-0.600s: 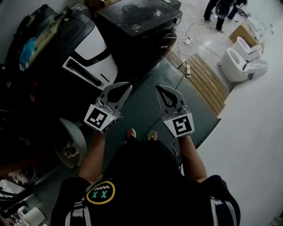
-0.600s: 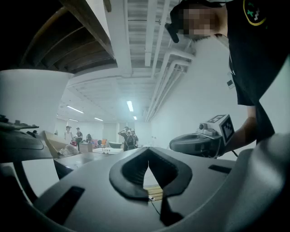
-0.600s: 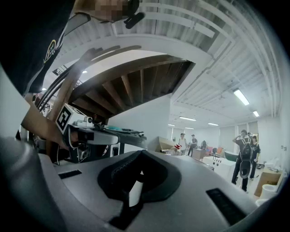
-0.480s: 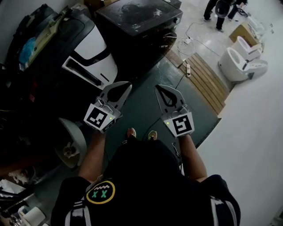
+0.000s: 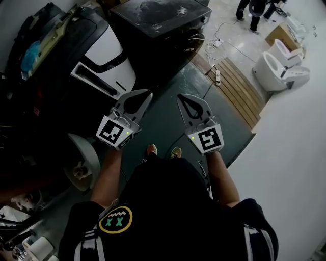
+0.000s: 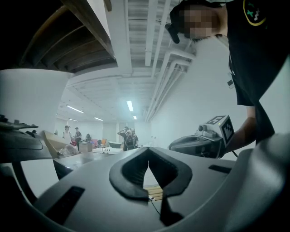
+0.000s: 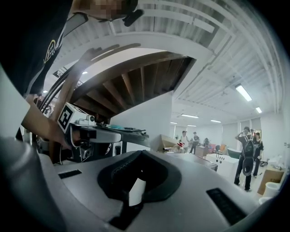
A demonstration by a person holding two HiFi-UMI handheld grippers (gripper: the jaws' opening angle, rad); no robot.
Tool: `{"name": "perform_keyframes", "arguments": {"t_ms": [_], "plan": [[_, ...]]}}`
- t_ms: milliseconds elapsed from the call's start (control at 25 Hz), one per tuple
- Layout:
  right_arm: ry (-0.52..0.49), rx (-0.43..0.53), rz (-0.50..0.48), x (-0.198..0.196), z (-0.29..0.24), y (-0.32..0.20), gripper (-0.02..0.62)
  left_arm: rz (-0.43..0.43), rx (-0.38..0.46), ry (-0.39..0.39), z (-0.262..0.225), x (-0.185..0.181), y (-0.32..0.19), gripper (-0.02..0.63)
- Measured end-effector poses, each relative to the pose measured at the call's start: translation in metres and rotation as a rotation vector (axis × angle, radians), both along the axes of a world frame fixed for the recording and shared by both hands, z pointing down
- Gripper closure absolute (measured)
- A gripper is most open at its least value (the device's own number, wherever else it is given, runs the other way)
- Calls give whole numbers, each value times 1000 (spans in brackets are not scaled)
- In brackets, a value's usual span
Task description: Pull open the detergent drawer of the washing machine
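Note:
A dark washing machine (image 5: 158, 20) stands at the top of the head view, seen from above; I cannot make out its detergent drawer. Left of it leans a white-and-black appliance (image 5: 104, 53) with a long white slotted panel (image 5: 94, 81). My left gripper (image 5: 147, 94) and right gripper (image 5: 179, 97) hover side by side over the dark green floor, well short of both machines. Both are shut, tips touching, with nothing between them. The left gripper view shows the left gripper (image 6: 148, 148) shut and empty, and the right gripper view shows the same for the right gripper (image 7: 140, 152).
White toilets (image 5: 277, 66) stand at the right, beside wooden slats (image 5: 239, 92) and a power strip with cable (image 5: 216, 76). Dark clutter and a white basin (image 5: 84, 163) crowd the left. People (image 5: 249, 12) stand far off. The person's shoes (image 5: 163, 152) are below the grippers.
The head view has shifted slightly. Both grippers hold their place, and their jaws stand as before.

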State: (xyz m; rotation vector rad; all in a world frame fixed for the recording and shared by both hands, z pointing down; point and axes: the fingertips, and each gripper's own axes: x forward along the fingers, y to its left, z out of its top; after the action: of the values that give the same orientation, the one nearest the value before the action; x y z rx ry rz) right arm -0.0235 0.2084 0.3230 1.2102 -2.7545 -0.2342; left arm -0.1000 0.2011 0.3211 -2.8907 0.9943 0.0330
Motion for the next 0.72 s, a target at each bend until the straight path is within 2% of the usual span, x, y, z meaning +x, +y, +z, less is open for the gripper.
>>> {"name": "perform_keyframes", "arguments": {"t_ms": [240, 480, 720], "plan": [[-15, -7, 13, 1, 1, 1, 574, -2, -3, -1, 3, -1, 3, 584], [-30, -27, 5, 1, 3, 2, 510, 5, -4, 6, 3, 0, 6, 584], [-46, -45, -40, -8, 4, 5, 316, 11, -2, 6, 3, 3, 5, 584]]}}
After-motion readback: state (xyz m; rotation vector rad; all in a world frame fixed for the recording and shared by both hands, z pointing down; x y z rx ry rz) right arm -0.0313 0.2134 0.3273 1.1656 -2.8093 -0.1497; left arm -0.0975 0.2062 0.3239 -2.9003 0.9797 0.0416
